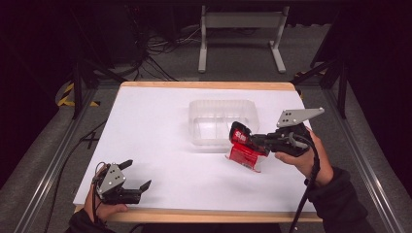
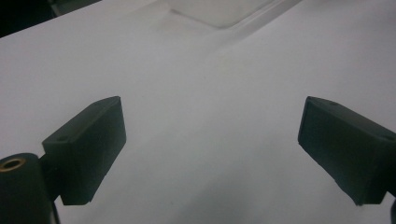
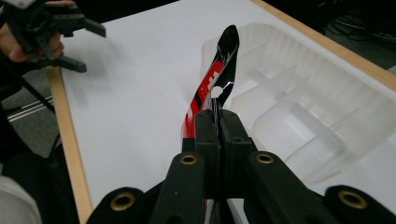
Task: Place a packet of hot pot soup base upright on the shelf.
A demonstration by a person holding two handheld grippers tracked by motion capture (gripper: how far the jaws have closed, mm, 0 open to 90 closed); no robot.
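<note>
A flat red and black packet (image 1: 244,147) hangs just above the white table, held by its edge in my right gripper (image 1: 256,141), whose jaws are shut on it. In the right gripper view the packet (image 3: 212,86) stands edge-on, rising from between the closed jaws toward the clear plastic tray (image 3: 299,112). The tray (image 1: 222,105) has several compartments and lies just beyond and left of the packet. My left gripper (image 1: 136,175) rests at the table's near left corner, jaws wide open with nothing between them; its fingertips (image 2: 88,149) frame bare white table.
The white table top (image 1: 155,136) has a wooden rim (image 1: 209,85). Beyond the far edge stand a grey metal frame (image 1: 240,34) and loose cables (image 1: 160,53) on the floor. Dark rails run along both sides.
</note>
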